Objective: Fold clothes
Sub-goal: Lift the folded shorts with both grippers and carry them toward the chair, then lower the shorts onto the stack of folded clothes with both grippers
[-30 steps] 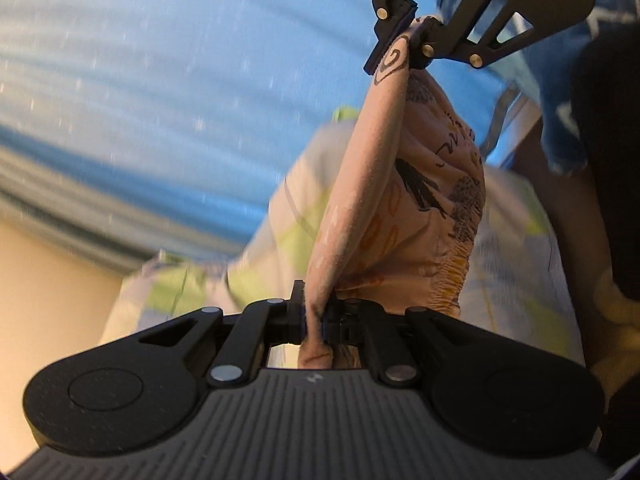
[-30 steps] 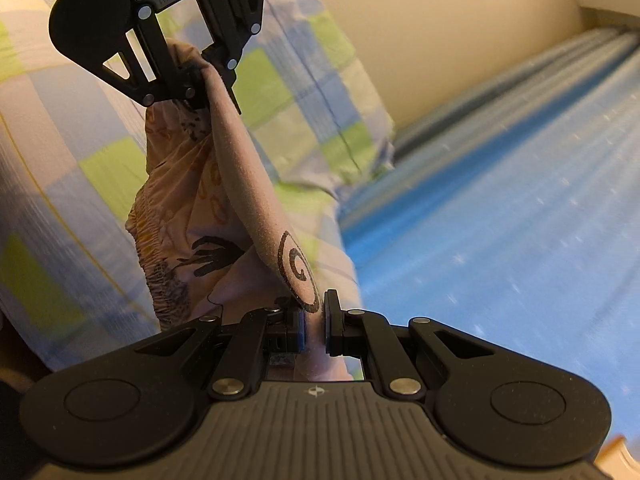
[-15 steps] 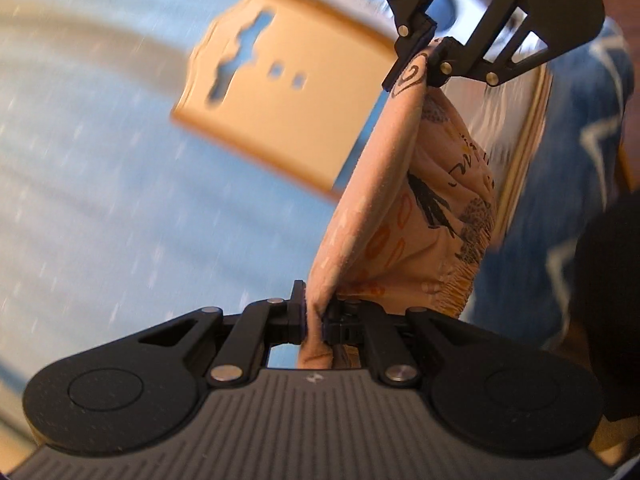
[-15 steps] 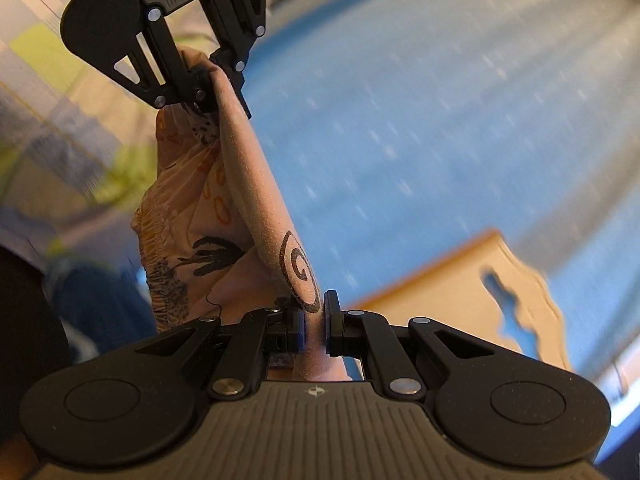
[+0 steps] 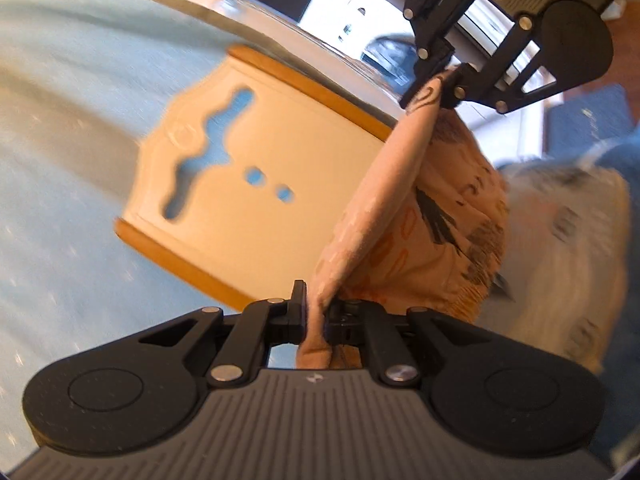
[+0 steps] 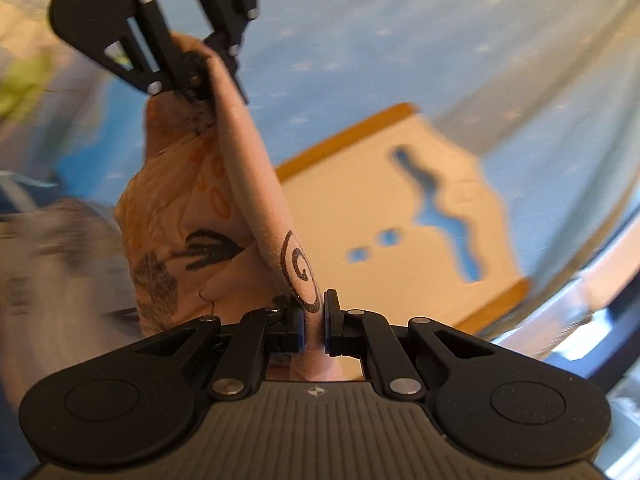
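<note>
peach printed garment (image 5: 404, 216) stretched in the air between left gripper (image 5: 316, 318) and right gripper (image 6: 314, 320), each pinching one end of its taut edge, above the blue bed (image 6: 400, 40) and its wooden footboard (image 5: 248, 176).

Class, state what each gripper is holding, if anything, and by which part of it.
Both hold one peach printed garment off the bed: the left gripper and the right gripper are each shut on an end of its stretched top edge.
</note>
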`<state>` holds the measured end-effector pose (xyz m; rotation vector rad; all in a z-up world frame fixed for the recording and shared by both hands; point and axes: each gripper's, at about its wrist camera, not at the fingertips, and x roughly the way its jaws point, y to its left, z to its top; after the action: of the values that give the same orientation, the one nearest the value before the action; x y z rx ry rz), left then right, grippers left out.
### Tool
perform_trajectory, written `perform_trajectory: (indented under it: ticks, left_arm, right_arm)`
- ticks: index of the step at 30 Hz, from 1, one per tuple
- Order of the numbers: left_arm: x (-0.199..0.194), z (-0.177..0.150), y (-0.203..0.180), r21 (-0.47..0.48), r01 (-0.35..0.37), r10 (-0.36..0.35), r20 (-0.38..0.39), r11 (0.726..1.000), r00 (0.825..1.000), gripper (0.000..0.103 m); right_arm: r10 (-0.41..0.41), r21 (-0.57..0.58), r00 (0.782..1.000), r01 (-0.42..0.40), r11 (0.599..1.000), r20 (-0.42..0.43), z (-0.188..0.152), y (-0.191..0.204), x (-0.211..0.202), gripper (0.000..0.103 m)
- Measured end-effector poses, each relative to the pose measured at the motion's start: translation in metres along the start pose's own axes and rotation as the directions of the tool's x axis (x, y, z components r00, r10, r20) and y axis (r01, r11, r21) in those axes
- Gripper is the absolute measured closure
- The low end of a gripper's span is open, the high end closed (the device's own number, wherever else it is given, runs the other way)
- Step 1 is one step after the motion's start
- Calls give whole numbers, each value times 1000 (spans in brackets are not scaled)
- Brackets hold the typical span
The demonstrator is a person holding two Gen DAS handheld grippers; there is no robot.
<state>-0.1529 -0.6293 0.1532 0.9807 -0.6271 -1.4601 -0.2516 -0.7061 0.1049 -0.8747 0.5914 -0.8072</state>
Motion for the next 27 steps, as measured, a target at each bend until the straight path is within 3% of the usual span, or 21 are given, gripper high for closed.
perform_trajectory:
  ticks: [2,5,10,13,17,19,24,27]
  left_arm:
    - [8,-2,-2,1,-2,2,15,1000,1000,97]
    - [17,-24,-38,-23,90,-90,-11,996,996,97]
    - [30,-70,-130,23,268,-265,-107,963,958,96]
    - [29,-82,-147,18,264,-260,-121,964,958,94]
    - [19,-92,-141,-20,225,-226,-115,974,967,86]
    - [15,-96,-142,-1,211,-210,-112,977,971,82]
    - [6,-102,-150,44,199,-193,-112,979,975,89]
    - [8,-102,-154,75,205,-196,-119,976,973,93]
  right_arm:
    - [-19,4,1000,19,1000,2,-4,-2,5,96]
    - [56,-15,997,-57,998,-52,-27,33,9,97]
    - [230,-26,958,-238,971,-171,-76,118,2,97]
    - [237,-94,954,-257,962,-183,-87,146,-7,93]
    - [221,-98,960,-240,966,-172,-95,144,-19,77]
    - [203,-122,963,-226,966,-175,-102,143,-25,74]
    - [205,-104,960,-228,968,-193,-106,130,-23,81]
    - [222,-85,953,-243,966,-206,-104,127,-20,93]
